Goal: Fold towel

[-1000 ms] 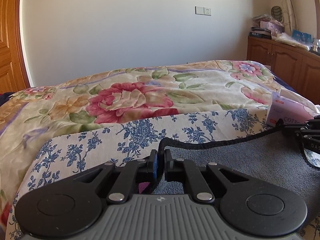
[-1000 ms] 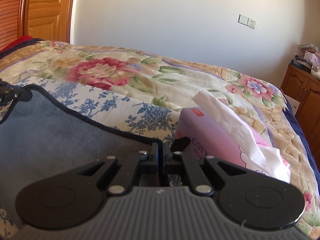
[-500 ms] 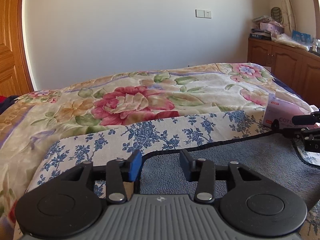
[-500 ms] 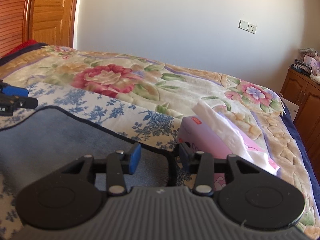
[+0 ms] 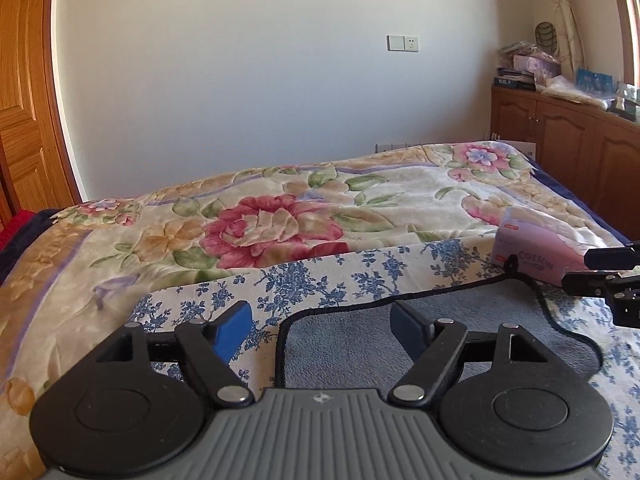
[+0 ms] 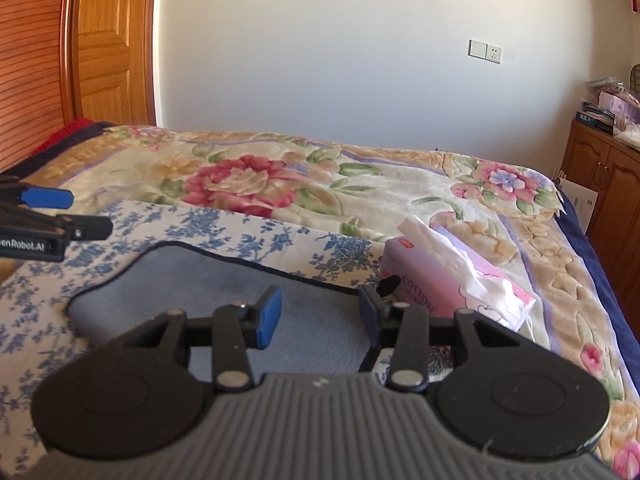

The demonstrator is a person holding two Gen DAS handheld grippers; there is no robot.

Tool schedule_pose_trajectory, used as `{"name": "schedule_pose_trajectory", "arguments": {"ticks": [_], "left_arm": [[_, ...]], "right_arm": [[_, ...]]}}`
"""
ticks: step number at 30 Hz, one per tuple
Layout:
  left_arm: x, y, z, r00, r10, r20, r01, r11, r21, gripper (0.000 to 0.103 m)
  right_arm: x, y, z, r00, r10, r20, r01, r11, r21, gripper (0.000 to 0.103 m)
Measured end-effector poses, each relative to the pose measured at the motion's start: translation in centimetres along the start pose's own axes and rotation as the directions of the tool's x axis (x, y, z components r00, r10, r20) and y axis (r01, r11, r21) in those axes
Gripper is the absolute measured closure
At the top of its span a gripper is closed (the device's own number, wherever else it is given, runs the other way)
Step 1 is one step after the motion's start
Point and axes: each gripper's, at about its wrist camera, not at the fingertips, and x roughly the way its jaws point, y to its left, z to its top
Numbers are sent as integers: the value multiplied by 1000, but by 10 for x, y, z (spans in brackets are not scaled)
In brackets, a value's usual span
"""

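Note:
The grey towel (image 5: 460,336) with black edging lies flat on a blue-flowered cloth (image 5: 320,280) on the bed; it also shows in the right wrist view (image 6: 224,292). My left gripper (image 5: 320,326) is open and empty, just above the towel's far left corner. My right gripper (image 6: 318,314) is open and empty, just above the towel's far right corner. The right gripper shows at the right edge of the left wrist view (image 5: 608,270). The left gripper shows at the left edge of the right wrist view (image 6: 68,212).
A pink tissue box (image 6: 448,284) stands on the bed just right of the towel, also in the left wrist view (image 5: 536,250). A flowered blanket (image 5: 280,216) covers the bed. A wooden cabinet (image 5: 568,140) stands at the right, a wooden door (image 6: 112,44) at the left.
Both grippers were shut on the towel's far corners a second ago. Both have opened, let the towel drop flat, and drawn back and up a little.

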Motion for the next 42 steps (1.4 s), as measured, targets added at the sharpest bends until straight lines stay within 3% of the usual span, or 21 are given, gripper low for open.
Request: {"name": "schedule_pose_trajectory", "arguments": {"ticks": [11,16,20,22,42], "left_arm": [[-48,-8,0,1000,-11,10,11,1000,21,18],[-65,-9,-2,1000,-15,21,15,1000,19,14],[-78,-9,-3,999,-17,29,17,1000,17,11],[-84,-9,-2,999,-19,33,18,1000,15,10],[-162,-12,-6,996,-24,82,25,1000,-3,0]], "right_arm": [[-39,9,0,1000,-4,21,3,1000,27,42],[-52,11,-2,999,-19,37,17,999,34,15],[-61,12,-3,998,-31,45,30,999,40,10],[-65,13,-4,998,-31,48,29,999,44,0],[-127,29,-10,995,-45,94,39,997,59,0]]}}
